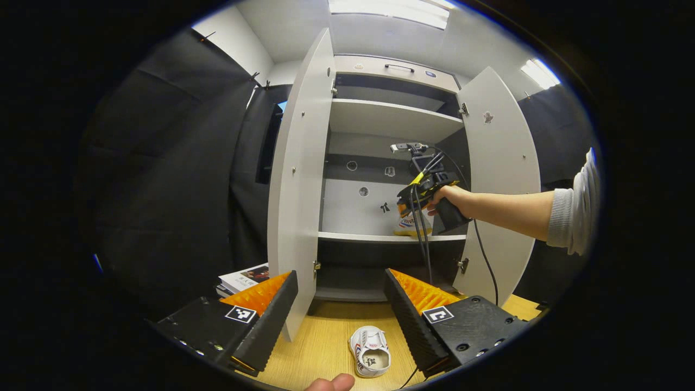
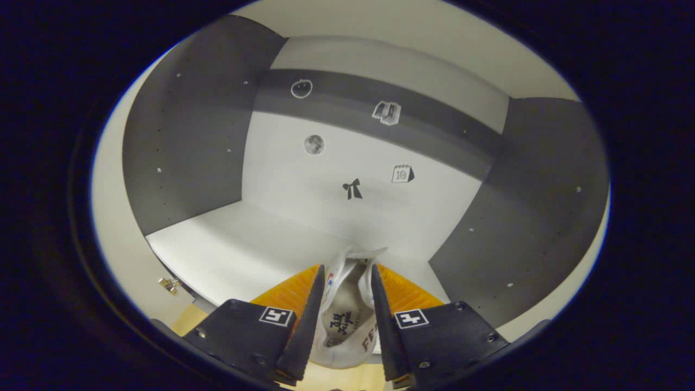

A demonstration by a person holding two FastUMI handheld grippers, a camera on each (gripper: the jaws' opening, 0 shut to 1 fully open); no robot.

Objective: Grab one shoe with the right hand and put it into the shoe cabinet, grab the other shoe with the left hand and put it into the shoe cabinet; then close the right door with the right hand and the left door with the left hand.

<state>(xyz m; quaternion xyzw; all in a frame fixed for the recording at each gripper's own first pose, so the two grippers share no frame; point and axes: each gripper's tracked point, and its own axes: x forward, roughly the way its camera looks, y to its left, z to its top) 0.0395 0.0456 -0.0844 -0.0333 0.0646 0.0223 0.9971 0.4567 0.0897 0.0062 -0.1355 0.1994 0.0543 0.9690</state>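
The white shoe cabinet [image 1: 391, 237] stands with both doors wide open. A hand holds my right gripper [image 1: 415, 203] inside the middle compartment, low over the shelf. In the right gripper view, my right gripper [image 2: 347, 271] is shut on a white shoe [image 2: 346, 312], both fingers pressing its sides, just above the white shelf [image 2: 244, 244]. That shoe [image 1: 408, 225] rests at the shelf's right end. The other white shoe [image 1: 371, 352] lies on the wooden floor in front of the cabinet. My left gripper [image 1: 342, 304] hangs open above it, holding nothing.
The left door [image 1: 301, 179] and the right door [image 1: 502, 179] swing outward toward me. A stack of books [image 1: 244, 278] lies left of the left door. A cable [image 1: 423, 250] hangs from the right gripper. An upper shelf [image 1: 391, 117] is bare.
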